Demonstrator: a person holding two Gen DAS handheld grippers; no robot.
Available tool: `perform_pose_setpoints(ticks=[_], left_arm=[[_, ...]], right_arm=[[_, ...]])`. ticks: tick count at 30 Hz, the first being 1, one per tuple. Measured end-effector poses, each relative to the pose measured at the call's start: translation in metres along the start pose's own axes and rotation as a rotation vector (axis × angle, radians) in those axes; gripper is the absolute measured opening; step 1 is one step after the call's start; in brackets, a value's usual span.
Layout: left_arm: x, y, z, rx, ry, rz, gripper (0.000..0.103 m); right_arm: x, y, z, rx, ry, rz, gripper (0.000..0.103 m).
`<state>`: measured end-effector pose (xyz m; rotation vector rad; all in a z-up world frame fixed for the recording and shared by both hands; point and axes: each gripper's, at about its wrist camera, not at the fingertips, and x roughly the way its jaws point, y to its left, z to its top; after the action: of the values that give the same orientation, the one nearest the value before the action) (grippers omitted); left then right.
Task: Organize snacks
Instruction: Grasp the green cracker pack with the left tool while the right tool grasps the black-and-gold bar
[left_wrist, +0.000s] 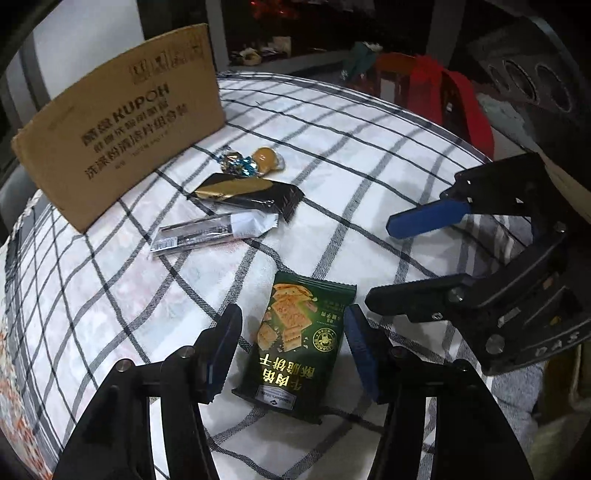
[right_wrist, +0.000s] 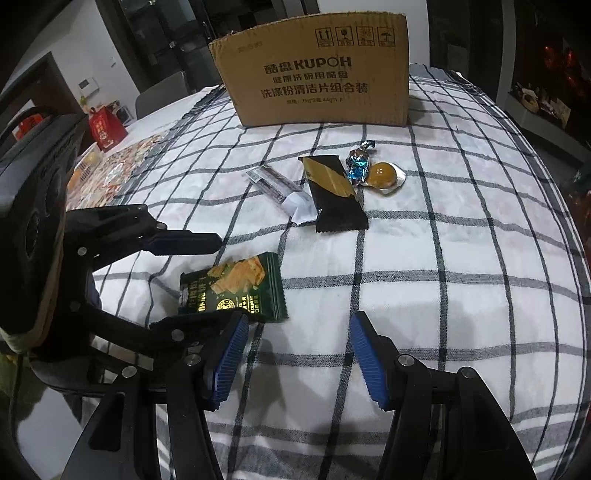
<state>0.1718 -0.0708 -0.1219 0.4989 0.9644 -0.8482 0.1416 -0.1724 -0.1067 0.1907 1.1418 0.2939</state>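
This is a lived-in home, a dining area by the look of it. A white cloth with a dark grid of checks (right_wrist: 461, 258) covers a table, and under it at the far left edge lies a flowery patterned mat (right_wrist: 110, 173). A grey upholstered chair back (right_wrist: 162, 92) stands at the table's far side. A red gift box with gold print (right_wrist: 107, 129) sits near the wall, where a small white control panel (right_wrist: 88, 85) hangs. Dark shelves with lit knick-knacks (right_wrist: 543, 99) line the right side.

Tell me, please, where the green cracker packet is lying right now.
The green cracker packet lies flat on the checked tablecloth, between the left gripper's open fingers, nearer than the other snacks.
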Motion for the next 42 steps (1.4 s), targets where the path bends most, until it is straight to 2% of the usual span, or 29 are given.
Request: perform_pose_setpoints(ticks=[4, 7, 9, 12, 15, 18, 24, 31, 37, 39, 42], left_arm=[[0.004, -0.007, -0.002, 0.049, 0.045, -0.044, 0.056], [0.008, -0.012, -0.004, 0.096, 0.063, -0.016, 0.056], [0.009, -0.009, -0.003, 0.082, 0.065, -0.028, 0.056], [0.007, -0.003, -0.003, 0.047, 0.057, -0.027, 0.047], [0.004, -0.001, -0.005, 0.017, 0.043, -0.029, 0.045], [0.0, 0.0, -0.006, -0.035, 0.028, -0.016, 0.045], [-0.021, 0.0, -0.008, -0.192, -0.054, 0.032, 0.045], [-0.04, 0.018, 0.0, -0.393, -0.144, 0.189, 0.045], [-0.045, 0.035, 0.008, -0.496, -0.185, 0.23, 0.045], [-0.044, 0.037, 0.01, -0.505, -0.191, 0.252, 0.045], [-0.045, 0.042, 0.01, -0.524, -0.2, 0.252, 0.045]], right_arm=[[0.004, -0.002, -0.001, 0.01, 0.017, -0.002, 0.058], [0.005, -0.002, -0.003, 0.007, 0.022, -0.008, 0.058], [0.007, -0.001, -0.004, 0.006, 0.026, -0.011, 0.058], [0.008, -0.001, -0.005, 0.009, 0.03, -0.009, 0.058], [0.008, -0.001, -0.006, 0.005, 0.029, -0.016, 0.058], [0.006, -0.002, -0.006, 0.006, 0.023, -0.003, 0.058], [-0.001, -0.008, 0.002, 0.006, -0.014, 0.03, 0.058], [-0.004, -0.02, 0.033, -0.001, -0.09, 0.08, 0.058], [0.01, -0.025, 0.066, -0.023, -0.11, 0.105, 0.056], [0.019, -0.027, 0.075, -0.031, -0.098, 0.115, 0.05], [0.03, -0.029, 0.084, -0.026, -0.082, 0.11, 0.049]])
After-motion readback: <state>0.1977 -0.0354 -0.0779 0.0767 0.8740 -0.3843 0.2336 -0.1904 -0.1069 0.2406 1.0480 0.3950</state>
